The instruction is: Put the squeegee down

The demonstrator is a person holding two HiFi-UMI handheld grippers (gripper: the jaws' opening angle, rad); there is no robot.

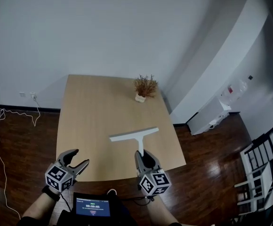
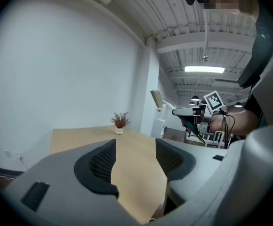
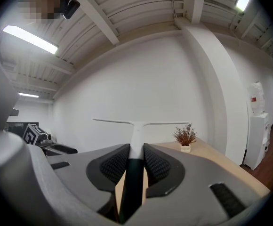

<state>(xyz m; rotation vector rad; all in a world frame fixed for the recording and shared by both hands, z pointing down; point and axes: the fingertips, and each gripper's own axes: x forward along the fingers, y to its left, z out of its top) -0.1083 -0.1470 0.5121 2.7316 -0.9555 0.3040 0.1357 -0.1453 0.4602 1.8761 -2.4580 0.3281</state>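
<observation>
A white squeegee [image 1: 135,135] with a long crossbar is held up above the wooden table [image 1: 99,117]. My right gripper [image 1: 144,157] is shut on its handle near the table's front edge. In the right gripper view the squeegee [image 3: 137,131] rises straight out between the jaws, dark handle below, blade level. The left gripper [image 1: 76,161] stands open over the table's front left corner with nothing in it. In the left gripper view its jaws frame bare table [image 2: 132,147], and the right gripper [image 2: 193,117] shows at the right.
A small potted dry plant [image 1: 145,87] stands at the table's far right side. A tablet [image 1: 93,206] sits just below the table's front edge. Cables [image 1: 14,114] lie on the dark floor at left. A water dispenser [image 1: 216,114] and black chair [image 1: 263,159] are right.
</observation>
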